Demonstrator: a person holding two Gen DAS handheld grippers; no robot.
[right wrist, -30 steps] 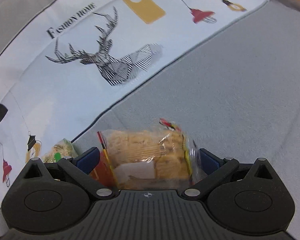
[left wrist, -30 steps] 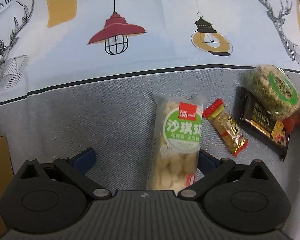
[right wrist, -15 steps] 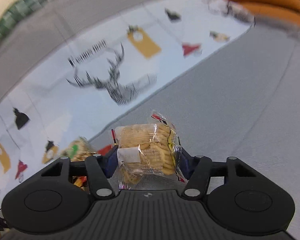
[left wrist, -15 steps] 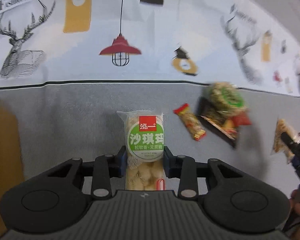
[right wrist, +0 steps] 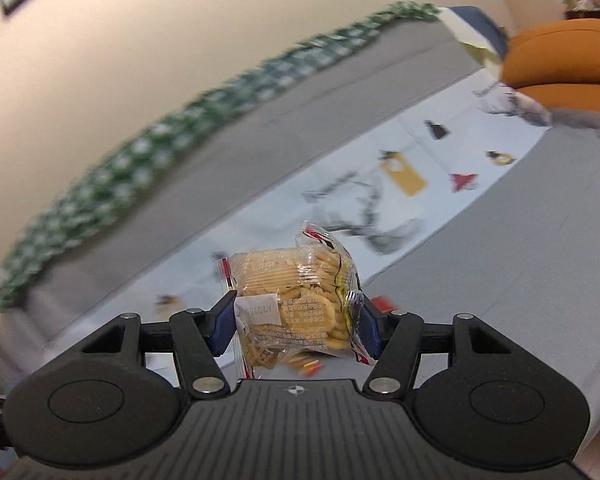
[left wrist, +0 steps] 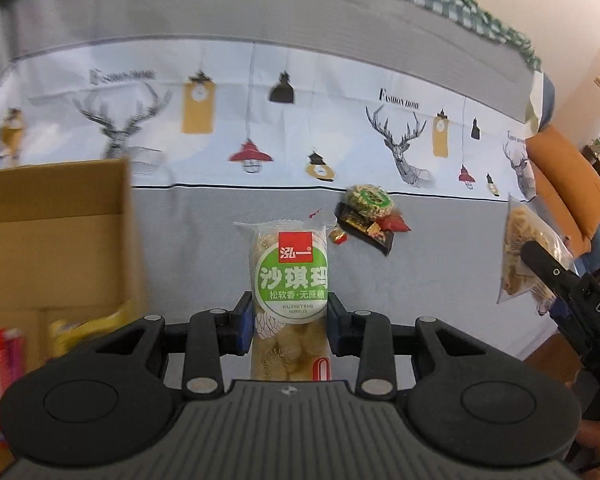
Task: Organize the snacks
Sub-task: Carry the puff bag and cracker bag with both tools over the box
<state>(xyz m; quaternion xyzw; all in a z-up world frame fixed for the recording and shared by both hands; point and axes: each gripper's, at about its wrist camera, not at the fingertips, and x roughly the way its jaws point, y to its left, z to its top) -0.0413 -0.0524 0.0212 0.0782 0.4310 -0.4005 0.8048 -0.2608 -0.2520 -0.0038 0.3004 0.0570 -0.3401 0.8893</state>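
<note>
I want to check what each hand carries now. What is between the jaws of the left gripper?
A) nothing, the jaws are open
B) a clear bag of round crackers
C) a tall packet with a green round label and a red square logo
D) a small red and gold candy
C: the left gripper has its jaws closed on the green-label packet, held above the grey cloth.

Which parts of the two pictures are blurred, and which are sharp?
Left wrist view: the cardboard box and the packets inside it are smeared; the green-label snack in the left claw is sharp. Right wrist view: the background is streaked; the cracker packet in the right claw stays clear.
</note>
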